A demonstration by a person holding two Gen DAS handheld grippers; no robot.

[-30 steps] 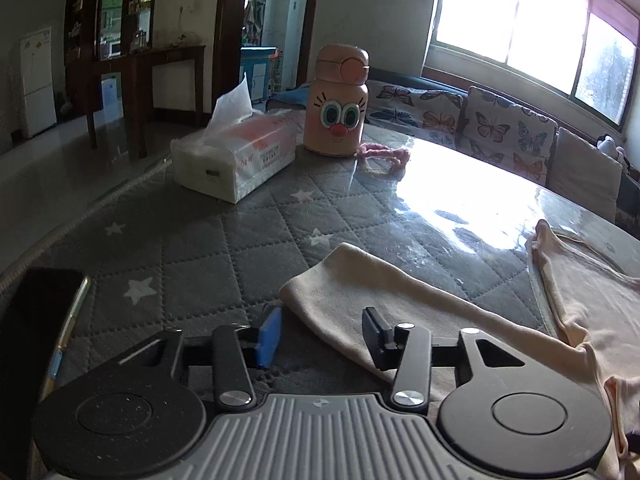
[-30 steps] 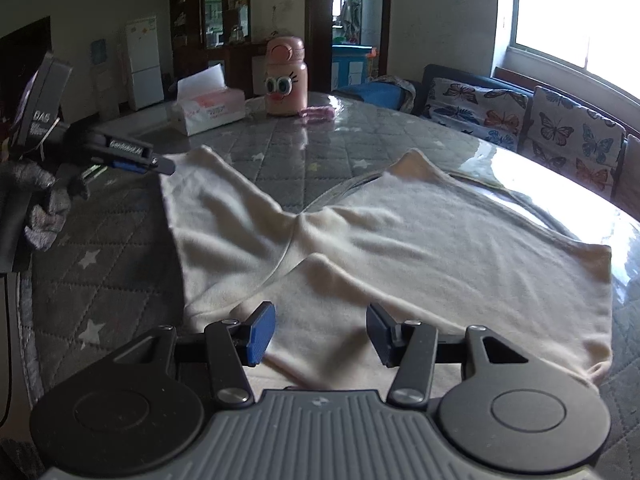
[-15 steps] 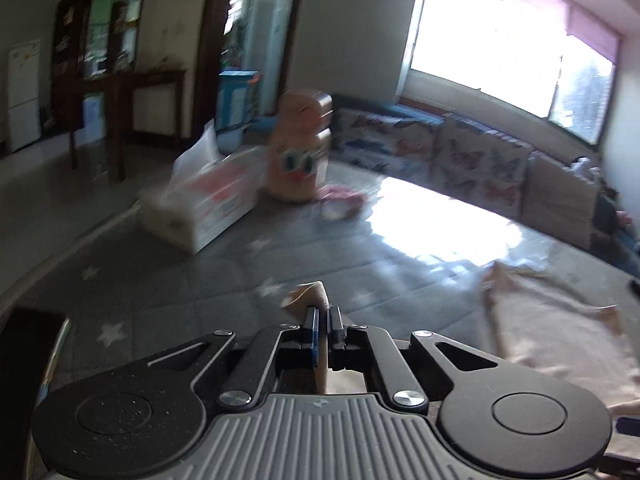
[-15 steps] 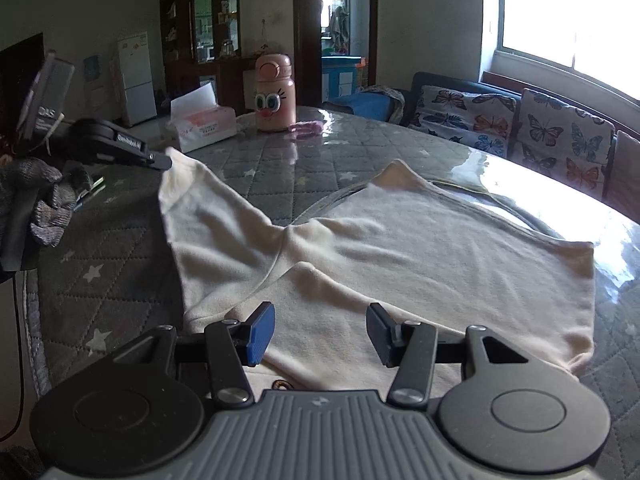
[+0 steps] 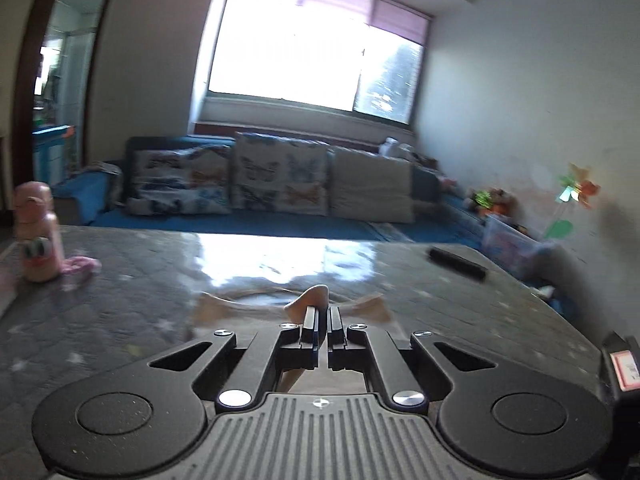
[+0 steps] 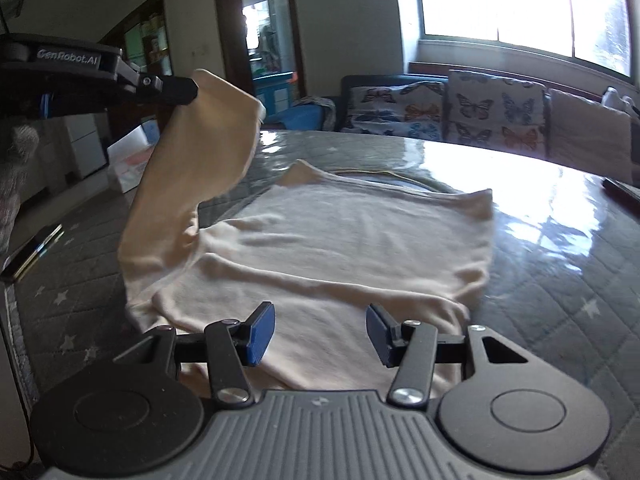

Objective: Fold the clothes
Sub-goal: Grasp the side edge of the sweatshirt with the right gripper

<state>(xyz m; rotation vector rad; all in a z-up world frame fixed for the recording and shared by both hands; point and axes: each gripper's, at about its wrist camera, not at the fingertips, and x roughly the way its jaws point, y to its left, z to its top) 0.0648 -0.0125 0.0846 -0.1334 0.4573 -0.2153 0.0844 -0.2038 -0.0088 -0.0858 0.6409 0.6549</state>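
A cream long-sleeved top (image 6: pixel 344 240) lies flat on the grey quilted table (image 6: pixel 560 280). Its left sleeve (image 6: pixel 200 148) is lifted off the table and hangs from my left gripper (image 6: pixel 192 90), which is shut on the cuff high at the left of the right wrist view. In the left wrist view the cuff (image 5: pixel 314 298) pokes up between the left gripper's (image 5: pixel 323 322) closed fingers, with the top's neckline beyond. My right gripper (image 6: pixel 320 332) hovers open over the near hem of the top, nothing between its blue pads (image 6: pixel 262 334).
A pink cartoon bottle (image 5: pixel 38 236) and a pink cloth (image 5: pixel 80 266) stand at the table's far left. A tissue box (image 6: pixel 128 164) and a dark phone (image 6: pixel 32 254) lie at the left edge. A black remote (image 5: pixel 456 266) rests far right. A sofa with butterfly cushions (image 5: pixel 272 184) lies beyond.
My left gripper closed on the sleeve cuff, rose and swung right, lifting the sleeve off the table. My right gripper drifted over the hem and stayed open.
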